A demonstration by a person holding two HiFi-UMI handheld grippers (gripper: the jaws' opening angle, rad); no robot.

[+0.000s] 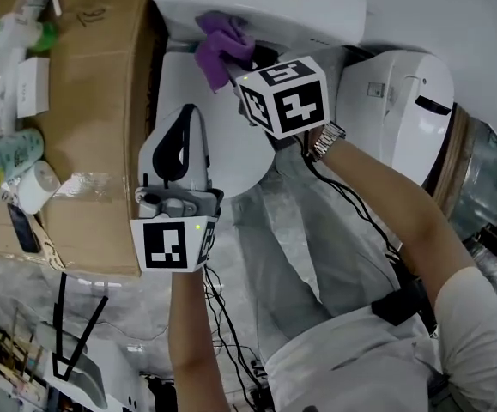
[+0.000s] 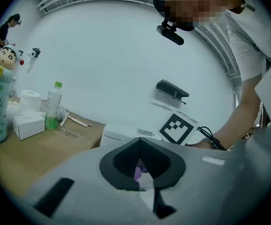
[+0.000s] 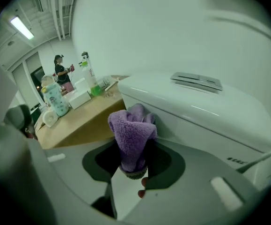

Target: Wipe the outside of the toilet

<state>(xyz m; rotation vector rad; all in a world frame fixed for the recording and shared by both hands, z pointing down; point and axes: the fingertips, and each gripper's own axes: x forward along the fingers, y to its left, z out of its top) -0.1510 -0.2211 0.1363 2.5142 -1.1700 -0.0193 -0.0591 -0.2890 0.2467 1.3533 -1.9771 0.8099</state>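
Toilet [image 1: 317, 15] is glossy white, with purple cloth [image 1: 222, 45] bunched against it.

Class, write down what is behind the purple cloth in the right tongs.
The white toilet tank stands behind the purple cloth, a flush plate on its top. The tank wall that the cloth covers is hidden.

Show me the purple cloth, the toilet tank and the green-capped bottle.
purple cloth [image 3: 131, 135], right gripper view, its folded middle.
toilet tank [image 3: 189, 103], right gripper view, its lid.
green-capped bottle [image 2: 54, 108], left gripper view, its body.
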